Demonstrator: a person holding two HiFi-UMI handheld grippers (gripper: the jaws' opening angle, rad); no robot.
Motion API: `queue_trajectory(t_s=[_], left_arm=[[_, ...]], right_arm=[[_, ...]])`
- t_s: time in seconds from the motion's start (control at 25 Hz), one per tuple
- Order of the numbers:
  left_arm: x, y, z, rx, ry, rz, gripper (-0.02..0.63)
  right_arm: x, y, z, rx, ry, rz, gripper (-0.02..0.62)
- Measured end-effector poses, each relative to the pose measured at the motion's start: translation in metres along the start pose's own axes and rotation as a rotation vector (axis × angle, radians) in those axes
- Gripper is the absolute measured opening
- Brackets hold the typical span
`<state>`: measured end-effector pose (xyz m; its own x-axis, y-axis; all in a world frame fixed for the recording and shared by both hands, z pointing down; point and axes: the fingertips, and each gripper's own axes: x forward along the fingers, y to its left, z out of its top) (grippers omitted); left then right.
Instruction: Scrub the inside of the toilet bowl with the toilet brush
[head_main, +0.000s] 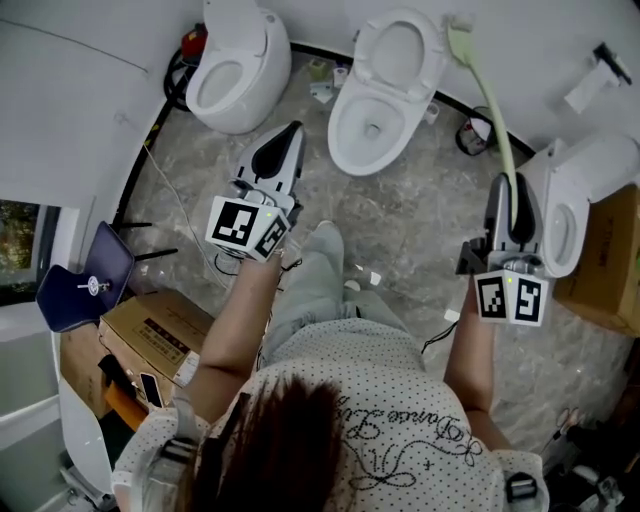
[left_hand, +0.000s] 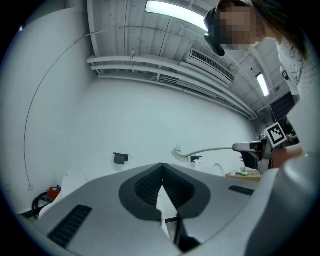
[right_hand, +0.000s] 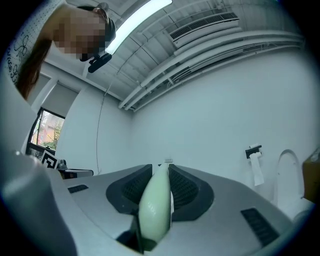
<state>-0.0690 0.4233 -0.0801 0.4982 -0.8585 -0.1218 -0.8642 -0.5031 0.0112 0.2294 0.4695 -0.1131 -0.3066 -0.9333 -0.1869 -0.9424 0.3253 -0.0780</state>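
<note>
Three white toilets stand on the grey stone floor (head_main: 420, 230): a left toilet (head_main: 235, 65), a middle toilet (head_main: 385, 90) and a right toilet (head_main: 575, 200). The right gripper (head_main: 510, 200) pinches the handle of the one pale green toilet brush (head_main: 490, 100), whose bristle head is raised near the wall, outside every bowl. The left gripper (head_main: 288, 145) is pressed together, holding nothing.

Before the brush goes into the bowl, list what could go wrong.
1. The right gripper grips the toilet brush near the end of its long handle; pressing on the bowl may twist it in the jaws.
2. The brush head sits raised by the wall, beyond the middle toilet; swinging it down may knock the rim.
3. The left gripper, shut and empty, hovers beside that bowl, in the swing's way.
</note>
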Motion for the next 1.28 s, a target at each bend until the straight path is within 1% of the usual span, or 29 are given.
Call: queue_trajectory(t_s=[0.24,0.52,0.76,1.04,1.28], left_arm=[[0.061,0.04,-0.012,-0.017,0.004,-0.054,0.003],[0.127,0.11,-0.018,-0.02,0.017,-0.12,0.003],[0.169,0.155,-0.023,-0.041,0.023,-0.158,0.003],[0.21,0.173,-0.045,-0.072,0.053,-0.156,0.003],[0.251,0.178,-0.063,-0.065,0.073,-0.119,0.003]], right_arm=[[0.057,-0.012,-0.018,-0.002,0.035,-0.045,0.117],[0.144,-0.002,-0.027,0.001,0.009,-0.09,0.117],[0.194,0.006,-0.038,-0.003,0.025,-0.121,0.117],[0.23,-0.009,-0.059,0.012,0.078,-0.112,0.117],[0.271,-0.041,-0.082,0.035,0.094,-0.052,0.117]])
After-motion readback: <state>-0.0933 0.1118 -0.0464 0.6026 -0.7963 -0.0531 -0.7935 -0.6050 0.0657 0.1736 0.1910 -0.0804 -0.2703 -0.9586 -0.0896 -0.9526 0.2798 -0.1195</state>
